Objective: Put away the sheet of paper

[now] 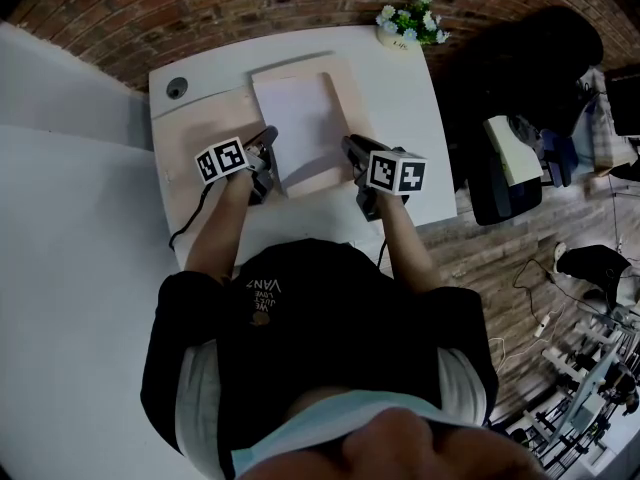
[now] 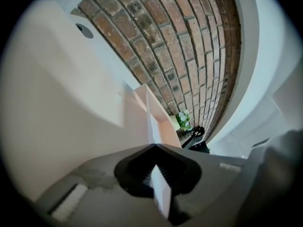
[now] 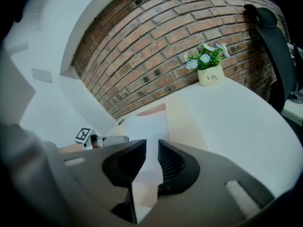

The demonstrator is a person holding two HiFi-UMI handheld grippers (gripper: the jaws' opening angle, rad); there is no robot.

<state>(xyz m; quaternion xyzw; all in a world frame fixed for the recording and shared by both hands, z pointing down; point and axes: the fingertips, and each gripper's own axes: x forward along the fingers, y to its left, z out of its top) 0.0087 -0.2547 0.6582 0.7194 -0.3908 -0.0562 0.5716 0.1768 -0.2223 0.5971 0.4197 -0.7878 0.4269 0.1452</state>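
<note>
Arms reach over a white desk. Left gripper is clamped on the left edge of the paper, the sheet edge-on between its closed jaws. Right gripper is at the paper's right edge, jaws narrowly apart, gripping nothing. Paper lies on a beige mat; flowers beyond, by a brick wall.

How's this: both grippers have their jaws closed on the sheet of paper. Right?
Not quite. Only the left gripper is closed on the sheet of paper. The right gripper has its jaws apart, as the right gripper view shows.
</note>
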